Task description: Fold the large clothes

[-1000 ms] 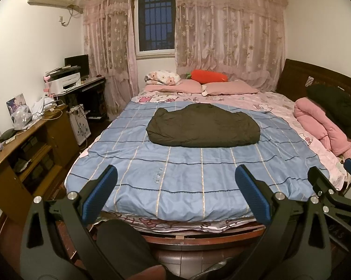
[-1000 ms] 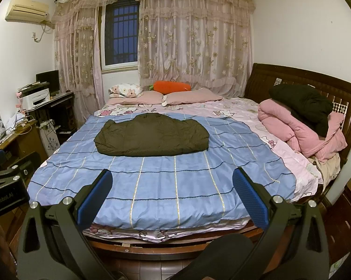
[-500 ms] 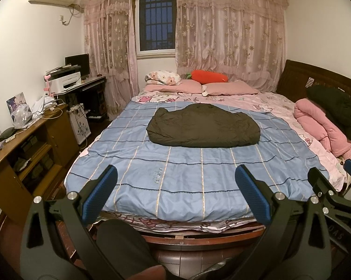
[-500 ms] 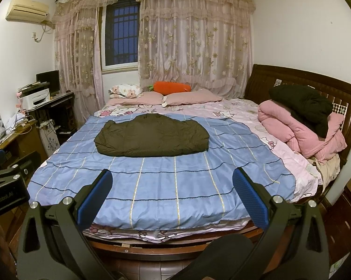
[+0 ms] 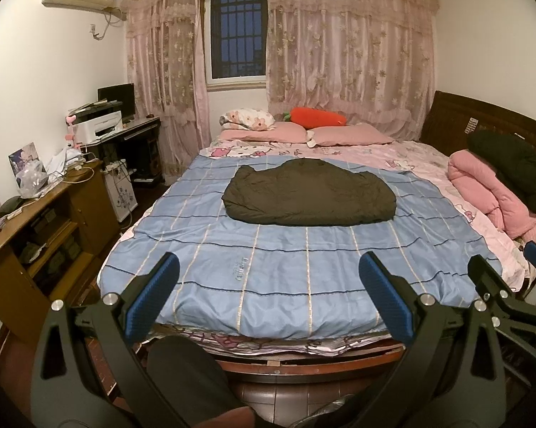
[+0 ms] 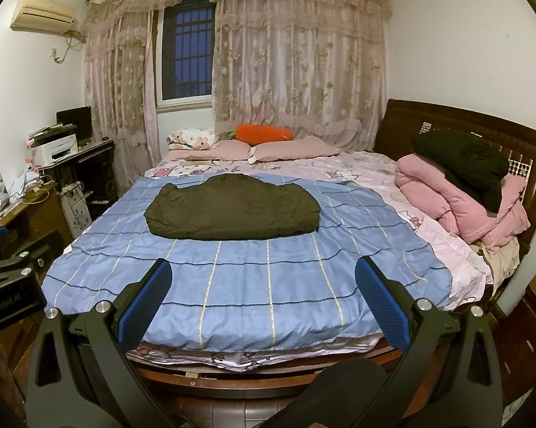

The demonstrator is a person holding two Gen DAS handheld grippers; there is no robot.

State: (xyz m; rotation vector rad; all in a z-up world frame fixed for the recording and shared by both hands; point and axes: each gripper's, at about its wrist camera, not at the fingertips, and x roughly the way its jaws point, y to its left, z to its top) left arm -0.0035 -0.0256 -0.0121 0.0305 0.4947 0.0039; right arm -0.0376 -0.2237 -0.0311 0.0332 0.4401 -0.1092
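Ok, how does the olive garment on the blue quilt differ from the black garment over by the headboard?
The olive garment lies flat in a compact, folded-looking shape; the black garment is bunched in a loose heap. The olive one rests alone mid-bed on the blue quilt; the black one sits atop a rolled pink quilt against the headboard. The olive one looks lighter in colour. Both are dark, bulky pieces, and neither hand-held gripper touches them.

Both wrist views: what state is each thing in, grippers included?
Left gripper: open, empty, short of the bed.
Right gripper: open, empty.
Olive jacket: folded, flat on the blue quilt.
Pink duvet: bundled by the headboard.
Black garment: heaped on the duvet.
Curtains: part open at the window.
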